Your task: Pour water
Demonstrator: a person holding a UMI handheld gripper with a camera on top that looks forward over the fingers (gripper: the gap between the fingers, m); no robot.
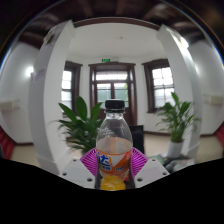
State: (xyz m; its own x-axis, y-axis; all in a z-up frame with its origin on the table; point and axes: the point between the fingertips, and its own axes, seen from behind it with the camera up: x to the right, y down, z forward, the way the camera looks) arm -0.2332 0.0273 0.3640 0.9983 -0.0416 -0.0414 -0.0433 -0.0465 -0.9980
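A clear plastic bottle (114, 143) with a black cap and an orange-and-white label stands upright between my fingers, holding orange liquid in its lower part. My gripper (113, 162) is shut on the bottle: the magenta pads (92, 160) press against its label from both sides. The bottle is lifted, with the room behind it and no surface visible beneath. Its base is hidden below the fingers. No cup or other vessel is in view.
Leafy potted plants stand beyond the bottle, one to the left (78, 122) and one to the right (178, 118). A dark wooden door (113, 88) and windows line the far wall. White pillars (48, 90) flank the room.
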